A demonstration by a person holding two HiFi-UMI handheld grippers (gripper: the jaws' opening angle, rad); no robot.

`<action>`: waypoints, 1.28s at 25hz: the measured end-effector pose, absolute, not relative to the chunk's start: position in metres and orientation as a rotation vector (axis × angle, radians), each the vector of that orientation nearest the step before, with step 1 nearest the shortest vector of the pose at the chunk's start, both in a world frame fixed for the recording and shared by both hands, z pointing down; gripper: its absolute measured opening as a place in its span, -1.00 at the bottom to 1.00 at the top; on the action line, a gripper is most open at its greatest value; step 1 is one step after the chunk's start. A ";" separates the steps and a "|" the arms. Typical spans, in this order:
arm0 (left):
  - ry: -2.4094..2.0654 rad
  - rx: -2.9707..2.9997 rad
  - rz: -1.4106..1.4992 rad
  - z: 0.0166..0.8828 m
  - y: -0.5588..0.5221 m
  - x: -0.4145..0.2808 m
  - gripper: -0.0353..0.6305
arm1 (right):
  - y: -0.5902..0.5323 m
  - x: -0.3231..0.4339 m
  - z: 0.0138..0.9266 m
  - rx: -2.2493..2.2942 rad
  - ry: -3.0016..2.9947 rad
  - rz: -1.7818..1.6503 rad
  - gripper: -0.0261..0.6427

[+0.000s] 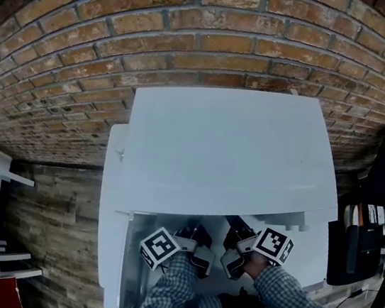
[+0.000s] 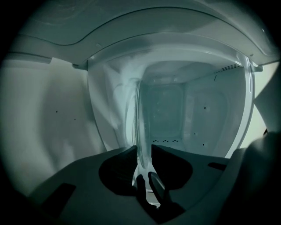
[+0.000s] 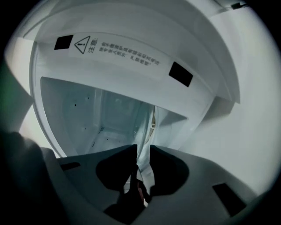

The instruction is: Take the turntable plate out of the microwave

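turntable plate (image 2: 139,118): clear glass, stiff, slick, breakable, probably weighty. left tongs (image 2: 142,151), right tongs (image 3: 142,149) each clamped on rim, inside microwave (image 1: 214,153).

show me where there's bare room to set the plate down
The microwave top is bare, from the brick wall to its front edge. Crowded: the mouth, where the left gripper and right gripper grip the plate, and the dark clutter to its right.

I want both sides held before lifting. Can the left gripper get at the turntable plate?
Likely yes: the microwave stands open, and the rim of the turntable plate sits between the jaws of the left gripper, nothing blocking.
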State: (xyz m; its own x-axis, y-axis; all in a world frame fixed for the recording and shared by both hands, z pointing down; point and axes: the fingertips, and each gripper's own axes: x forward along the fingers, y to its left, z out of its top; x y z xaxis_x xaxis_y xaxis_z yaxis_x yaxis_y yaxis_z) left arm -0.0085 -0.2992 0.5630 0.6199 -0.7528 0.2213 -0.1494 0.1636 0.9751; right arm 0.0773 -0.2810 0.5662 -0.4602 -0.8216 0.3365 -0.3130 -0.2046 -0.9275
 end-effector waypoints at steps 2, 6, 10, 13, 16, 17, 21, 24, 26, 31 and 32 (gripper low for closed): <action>-0.836 1.385 -0.506 0.559 -0.299 -0.008 -0.59 | -0.287 0.074 0.565 -1.297 1.654 -1.709 -0.64; -0.791 1.420 -0.549 0.546 -0.302 -0.005 -0.63 | -0.300 0.066 0.562 -1.237 1.623 -1.699 -0.57; -0.806 1.409 -0.523 0.549 -0.299 -0.007 -0.63 | -0.319 0.063 0.556 -1.229 1.628 -1.638 -0.58; -0.792 1.429 -0.530 0.546 -0.300 -0.006 -0.63 | -0.325 0.064 0.556 -1.241 1.608 -1.610 -0.68; -0.807 1.436 -0.516 0.547 -0.302 -0.005 -0.63 | -0.323 0.065 0.561 -1.213 1.538 -1.642 -0.77; -0.810 1.436 -0.517 0.547 -0.303 -0.004 -0.63 | -0.322 0.066 0.563 -1.216 1.535 -1.649 -0.78; -0.816 1.449 -0.499 0.550 -0.306 -0.002 -0.63 | -0.318 0.074 0.571 -1.262 1.538 -1.677 -0.79; -0.809 1.450 -0.541 0.549 -0.315 0.000 -0.63 | -0.313 0.079 0.577 -1.294 1.538 -1.703 -0.80; -0.800 1.467 -0.571 0.546 -0.326 -0.001 -0.63 | -0.308 0.082 0.582 -1.331 1.534 -1.736 -0.80; -0.864 1.405 -0.590 0.555 -0.341 -0.011 -0.63 | -0.305 0.084 0.582 -1.352 1.548 -1.746 -0.79; -0.872 1.393 -0.608 0.556 -0.344 -0.013 -0.68 | -0.306 0.084 0.580 -1.337 1.552 -1.737 -0.79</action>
State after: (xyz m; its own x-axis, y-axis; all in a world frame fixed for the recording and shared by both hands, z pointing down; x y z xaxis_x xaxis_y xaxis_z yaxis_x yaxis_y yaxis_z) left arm -0.0130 -0.3438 0.5557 0.5659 -0.8080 0.1638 -0.1256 0.1119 0.9857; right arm 0.0836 -0.3064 0.5800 -0.4276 -0.8306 0.3567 -0.2615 -0.2641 -0.9284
